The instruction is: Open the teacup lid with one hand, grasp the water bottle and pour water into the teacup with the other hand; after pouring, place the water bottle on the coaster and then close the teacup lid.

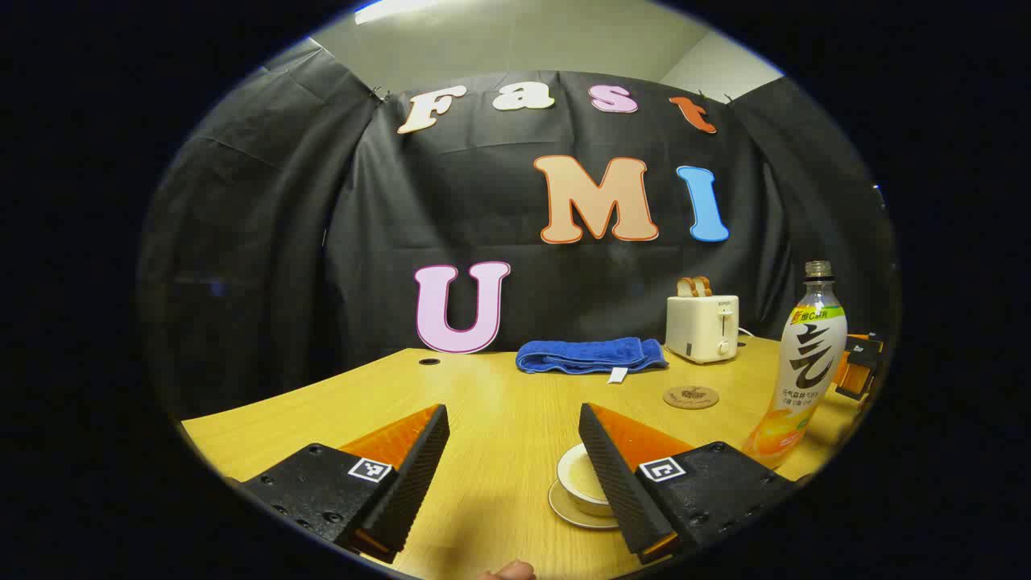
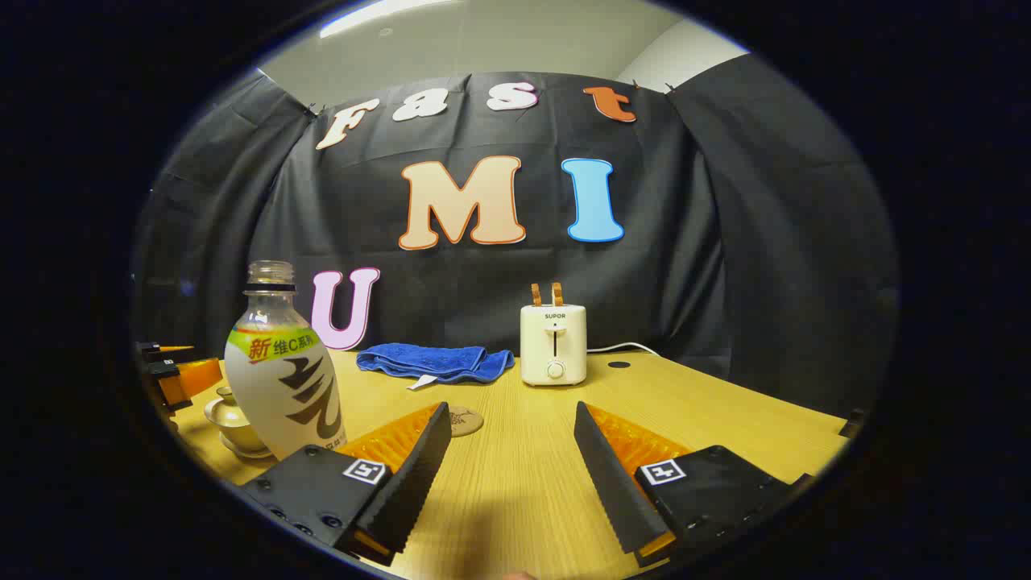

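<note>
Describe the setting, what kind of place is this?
Likely a staged data-collection booth dressed as a kitchen or tea corner: a wooden table against black cloth, set with a toaster, a blue towel and a lidded teacup.

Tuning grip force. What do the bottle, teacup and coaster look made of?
Water bottle: thin clear plastic, it seems, under a glossy printed sleeve; the bare neck is see-through and the cap is off.
Teacup: likely glazed ceramic, a smooth off-white with a soft shine, on a matching saucer.
Coaster: a matte tan disc with a dark printed motif, perhaps cork or wood; too small to tell.
</note>
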Demonstrator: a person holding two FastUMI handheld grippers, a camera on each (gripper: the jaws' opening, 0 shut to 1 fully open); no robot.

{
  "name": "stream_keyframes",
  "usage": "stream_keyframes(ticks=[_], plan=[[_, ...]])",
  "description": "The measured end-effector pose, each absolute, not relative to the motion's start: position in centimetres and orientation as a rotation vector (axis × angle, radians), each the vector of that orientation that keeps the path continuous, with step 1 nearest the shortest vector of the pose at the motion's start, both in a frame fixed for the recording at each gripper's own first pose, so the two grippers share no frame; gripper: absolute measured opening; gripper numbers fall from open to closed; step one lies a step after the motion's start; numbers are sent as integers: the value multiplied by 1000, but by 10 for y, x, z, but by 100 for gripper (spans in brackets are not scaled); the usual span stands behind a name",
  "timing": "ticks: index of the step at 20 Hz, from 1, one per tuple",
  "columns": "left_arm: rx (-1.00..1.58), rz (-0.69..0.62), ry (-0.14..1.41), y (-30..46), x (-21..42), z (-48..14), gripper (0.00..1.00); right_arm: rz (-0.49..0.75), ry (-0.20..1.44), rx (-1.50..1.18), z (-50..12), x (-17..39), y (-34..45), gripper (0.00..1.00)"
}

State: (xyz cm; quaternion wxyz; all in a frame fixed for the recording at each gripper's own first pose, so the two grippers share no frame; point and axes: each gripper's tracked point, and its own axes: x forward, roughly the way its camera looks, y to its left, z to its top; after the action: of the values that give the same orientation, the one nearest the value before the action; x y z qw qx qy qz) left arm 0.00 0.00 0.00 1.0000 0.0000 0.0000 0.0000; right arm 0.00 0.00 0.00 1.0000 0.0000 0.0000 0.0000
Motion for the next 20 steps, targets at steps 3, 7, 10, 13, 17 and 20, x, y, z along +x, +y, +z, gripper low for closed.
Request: stream_keyframes(ticks=[3, 7, 10, 13, 17, 20], plan=[[-1, 0, 2, 0, 1, -1, 95, 4, 3, 1, -1, 1, 1, 98], [-2, -7, 0, -1, 1, 0, 95, -9, 1, 0, -1, 0, -2, 98], [-1, -1, 1, 0, 1, 0, 95, -11, -1, 0, 0, 0, -2, 98], [-3, 3, 2, 0, 1, 0, 95, -12, 2, 0, -1, 1, -2, 98], [-4, 12, 3, 1, 1, -1, 95, -14, 1, 0, -1, 1, -2, 98], [-5, -1, 4, -1, 2, -1, 95, -14, 2, 0, -1, 1, -2, 98]])
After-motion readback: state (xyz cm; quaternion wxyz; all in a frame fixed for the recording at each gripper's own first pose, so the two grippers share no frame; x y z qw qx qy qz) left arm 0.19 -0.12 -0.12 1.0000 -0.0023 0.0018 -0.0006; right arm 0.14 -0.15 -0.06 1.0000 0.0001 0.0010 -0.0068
